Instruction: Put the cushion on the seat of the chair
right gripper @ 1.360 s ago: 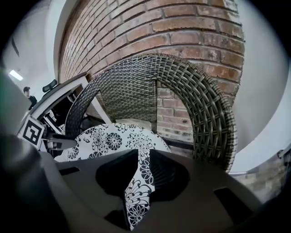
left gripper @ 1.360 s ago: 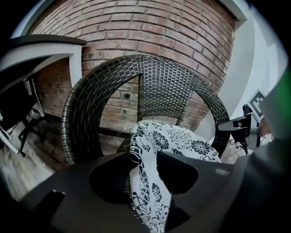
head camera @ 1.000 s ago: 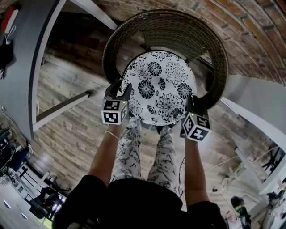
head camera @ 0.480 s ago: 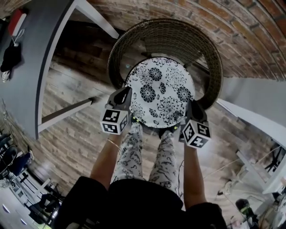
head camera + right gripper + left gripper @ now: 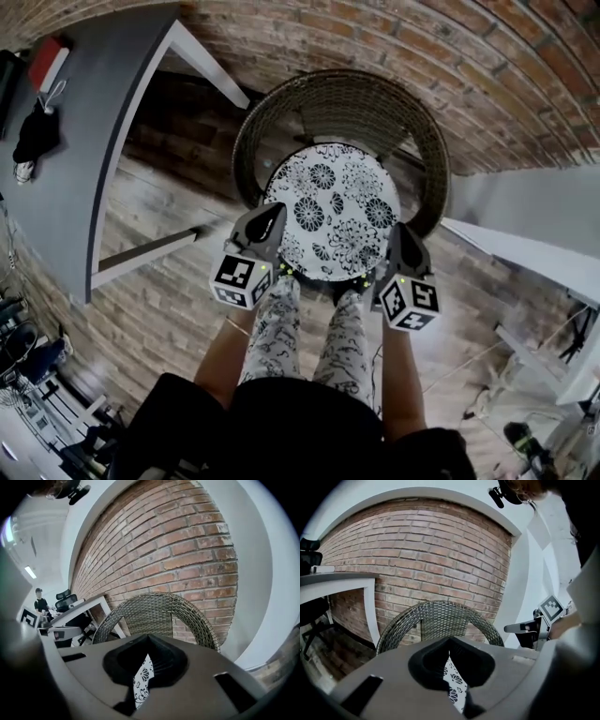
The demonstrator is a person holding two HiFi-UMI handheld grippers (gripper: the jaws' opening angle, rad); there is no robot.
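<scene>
The jaws of the left gripper [image 5: 271, 216] and right gripper [image 5: 404, 236] are clamping the near rim of the round black-and-white floral cushion [image 5: 330, 208]; the dark wicker chair [image 5: 347, 98] is curving its back closely beyond them.

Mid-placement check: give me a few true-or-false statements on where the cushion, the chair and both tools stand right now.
1. The left tool and the right tool are each shut on the edge of the cushion. True.
2. The cushion is plain grey. False: it has a black-and-white floral print.
3. The wicker chair stands in front of a brick wall. True.
4. The cushion lies on the floor beside the chair. False: it is over the seat, inside the curved back, with both tools gripping its near edge.
5. The grey table is at the chair's right in the head view. False: it is at the left.
</scene>
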